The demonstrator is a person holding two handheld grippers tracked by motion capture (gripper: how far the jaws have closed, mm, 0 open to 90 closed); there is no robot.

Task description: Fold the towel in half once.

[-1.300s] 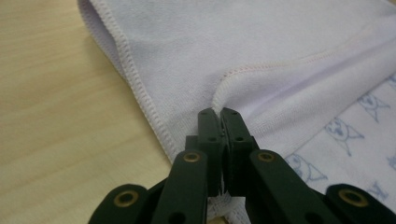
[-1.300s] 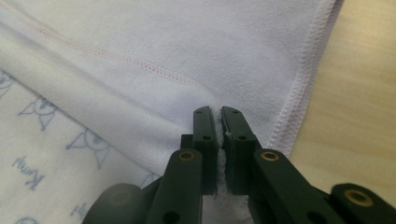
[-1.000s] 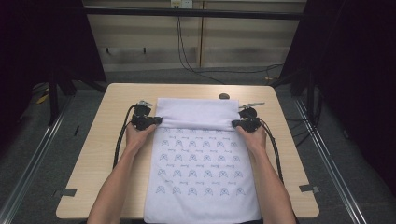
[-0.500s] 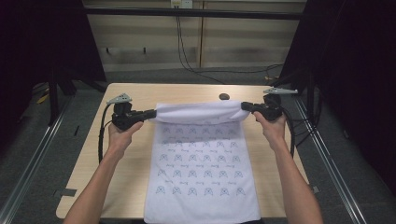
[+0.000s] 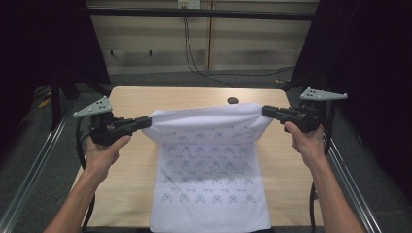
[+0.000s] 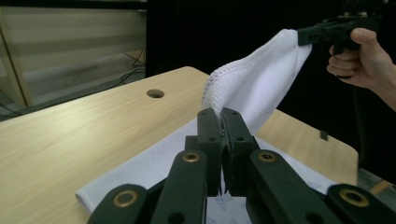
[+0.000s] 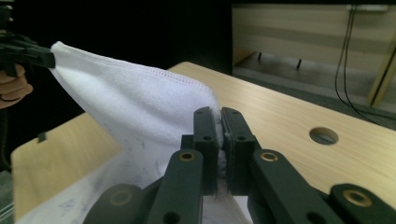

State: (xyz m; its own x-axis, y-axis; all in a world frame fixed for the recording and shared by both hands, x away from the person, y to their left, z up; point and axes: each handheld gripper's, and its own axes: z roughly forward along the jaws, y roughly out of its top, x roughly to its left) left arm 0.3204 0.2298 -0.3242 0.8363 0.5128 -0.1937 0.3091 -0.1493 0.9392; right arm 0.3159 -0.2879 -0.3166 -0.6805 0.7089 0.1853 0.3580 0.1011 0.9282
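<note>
Jaws pinch towel [image 5: 209, 160] — table [image 5: 291, 179] beneath.

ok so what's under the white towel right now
The wooden table lies under the towel. Its far edge hangs lifted between the left claw and right claw; the near part rests flat. The tabletop it covers can't be seen.

The towel [image 5: 209, 165] is soft, fuzzy white cloth with a stitched hem. The table [image 5: 145, 99] is smooth, pale wood. Each tool [image 6: 219, 122] is matt black plastic with shiny brass pins.
</note>
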